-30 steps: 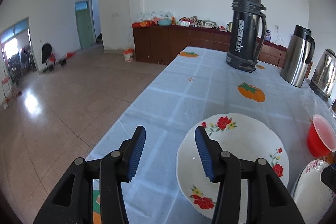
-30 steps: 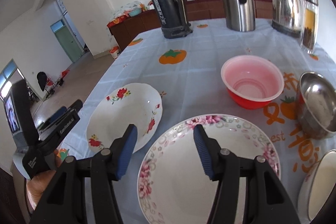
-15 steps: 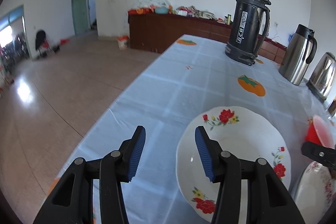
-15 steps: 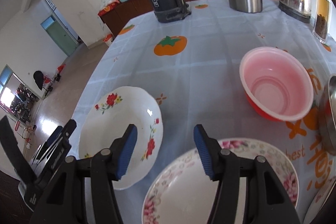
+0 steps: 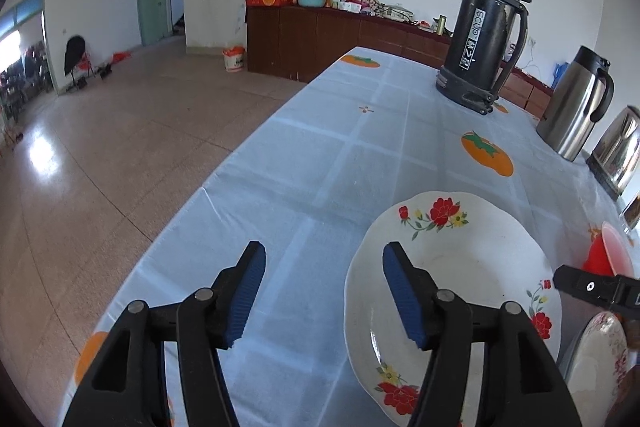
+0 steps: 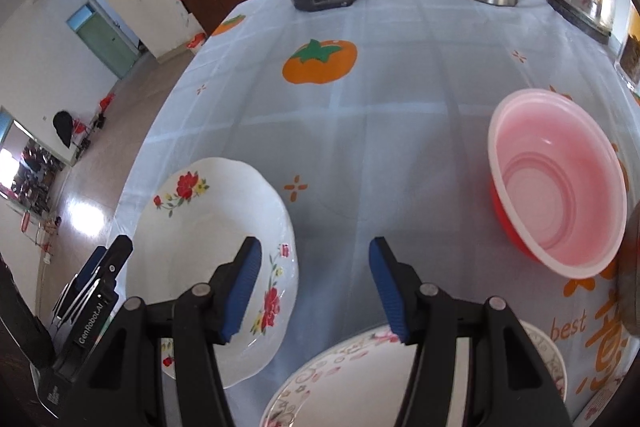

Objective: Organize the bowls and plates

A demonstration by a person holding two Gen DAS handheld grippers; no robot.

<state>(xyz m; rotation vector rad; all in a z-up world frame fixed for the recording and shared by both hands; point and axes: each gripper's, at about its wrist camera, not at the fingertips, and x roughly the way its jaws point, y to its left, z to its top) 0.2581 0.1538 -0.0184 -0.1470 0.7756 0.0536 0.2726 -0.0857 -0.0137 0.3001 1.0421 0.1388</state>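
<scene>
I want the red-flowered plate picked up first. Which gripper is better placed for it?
Probably left: the left gripper straddles the red-flowered plate's near rim, jaws opening. The right gripper hangs beside it.

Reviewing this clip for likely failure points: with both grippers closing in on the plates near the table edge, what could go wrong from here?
1. The red-flowered plate lies close to the table edge; the opening left gripper, one finger above the rim, might nudge it off.
2. The right gripper hangs empty between that plate and the pink-patterned plate; it might clip either rim.
3. Both grippers work close together and could collide.
</scene>
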